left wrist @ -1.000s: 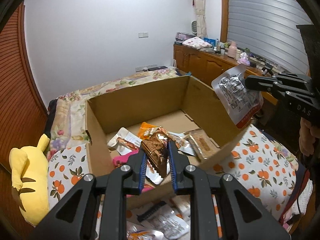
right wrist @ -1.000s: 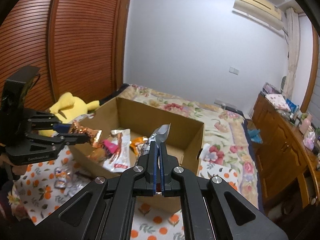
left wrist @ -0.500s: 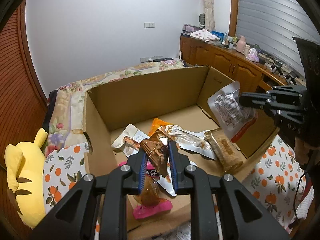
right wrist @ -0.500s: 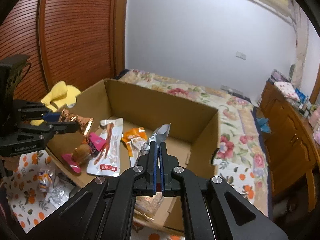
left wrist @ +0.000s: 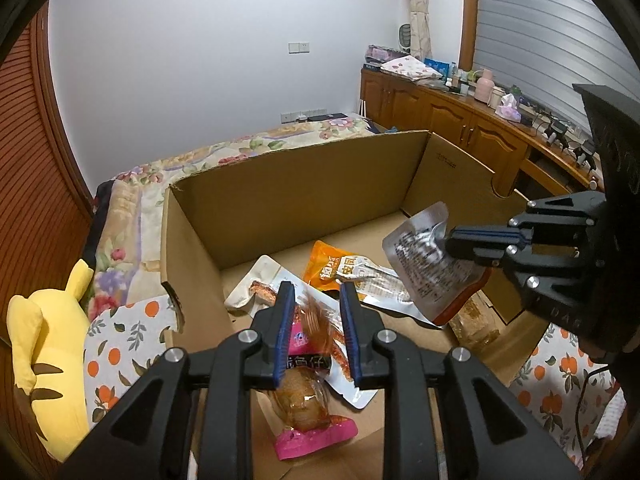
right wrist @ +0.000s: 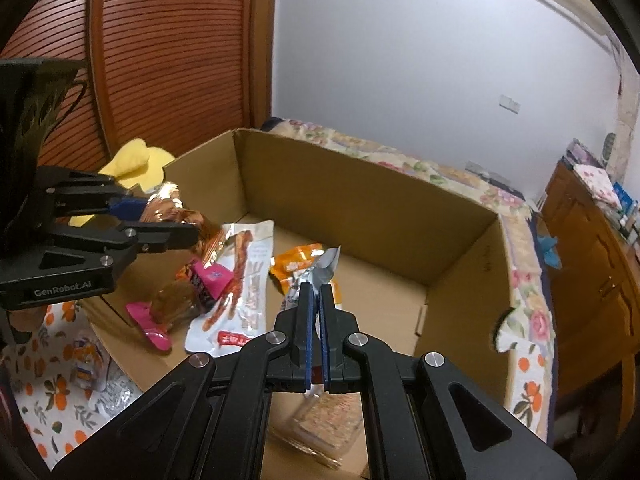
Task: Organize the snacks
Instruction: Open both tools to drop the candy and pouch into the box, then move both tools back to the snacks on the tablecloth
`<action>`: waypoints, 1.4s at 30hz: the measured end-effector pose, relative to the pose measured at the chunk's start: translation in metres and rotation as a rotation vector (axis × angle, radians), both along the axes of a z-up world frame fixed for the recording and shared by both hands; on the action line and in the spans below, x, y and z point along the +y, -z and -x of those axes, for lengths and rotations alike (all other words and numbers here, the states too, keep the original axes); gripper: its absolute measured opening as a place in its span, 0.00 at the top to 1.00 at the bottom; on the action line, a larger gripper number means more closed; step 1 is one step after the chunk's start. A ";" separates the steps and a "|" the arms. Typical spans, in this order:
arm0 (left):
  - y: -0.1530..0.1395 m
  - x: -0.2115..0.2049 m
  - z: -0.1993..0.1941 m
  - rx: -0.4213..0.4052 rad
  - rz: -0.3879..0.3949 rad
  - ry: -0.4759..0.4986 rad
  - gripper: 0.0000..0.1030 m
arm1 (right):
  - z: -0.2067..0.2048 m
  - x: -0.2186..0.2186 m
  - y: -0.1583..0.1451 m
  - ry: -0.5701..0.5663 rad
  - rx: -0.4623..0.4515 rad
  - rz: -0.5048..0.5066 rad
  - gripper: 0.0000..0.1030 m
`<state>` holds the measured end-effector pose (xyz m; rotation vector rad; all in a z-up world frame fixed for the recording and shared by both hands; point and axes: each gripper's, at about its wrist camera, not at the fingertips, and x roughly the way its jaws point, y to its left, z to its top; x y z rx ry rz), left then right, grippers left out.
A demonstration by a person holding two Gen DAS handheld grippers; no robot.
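A: Snacks, left side first: where is the copper-foil snack [left wrist: 316, 326] relative to the left hand-held gripper [left wrist: 315, 330]?

B: Blurred, it sits between the two blue-padded fingers [left wrist: 285, 320], which stand apart; whether either pad touches it cannot be told. The right wrist view shows the foil [right wrist: 176, 216] at the finger ends, above the left part of the cardboard box [left wrist: 304, 192].

A: And below it?

B: A pink-ended pouch [left wrist: 310, 412], a long white pack with a red strip [right wrist: 244, 292] and an orange packet [left wrist: 334, 268] lie on the box floor.

A: The right side?

B: The right hand-held gripper [left wrist: 450, 246] is closed on the top edge of a silver pouch [left wrist: 430, 264], which hangs over the right half of the box, above a clear-wrapped brown bar [left wrist: 474, 320]. In its own view the fingers [right wrist: 306, 320] pinch the pouch edge-on.

A: Surroundings?

B: The box rests on a bed with an orange-print cover [left wrist: 120, 344]; a yellow plush toy [left wrist: 44, 352] lies left of the box.
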<state>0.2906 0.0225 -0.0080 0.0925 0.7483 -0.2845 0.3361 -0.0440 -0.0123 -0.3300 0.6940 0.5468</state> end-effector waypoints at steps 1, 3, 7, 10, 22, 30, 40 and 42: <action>0.000 0.000 0.000 0.001 0.001 -0.001 0.78 | 0.000 0.001 0.001 -0.003 0.003 -0.001 0.99; 0.000 0.000 -0.001 0.000 0.004 -0.001 0.77 | -0.001 0.003 0.003 -0.006 0.009 0.001 0.99; 0.000 0.002 0.002 -0.006 0.014 -0.001 0.76 | -0.001 0.004 0.005 -0.008 0.014 -0.007 0.99; 0.000 0.003 0.005 -0.008 0.015 0.000 0.76 | -0.001 0.004 0.007 -0.009 0.021 -0.016 0.99; -0.012 0.005 0.034 -0.041 0.036 0.011 0.67 | 0.024 -0.002 -0.005 -0.012 0.013 -0.074 0.93; -0.027 0.002 0.066 -0.077 0.032 0.019 0.61 | 0.063 -0.009 -0.025 -0.006 -0.028 -0.104 0.87; -0.029 0.002 0.107 -0.098 0.025 0.018 0.53 | 0.118 -0.014 -0.023 -0.005 -0.044 -0.135 0.55; -0.028 0.005 0.115 -0.099 0.034 0.012 0.49 | 0.127 -0.016 -0.018 -0.002 -0.034 -0.142 0.50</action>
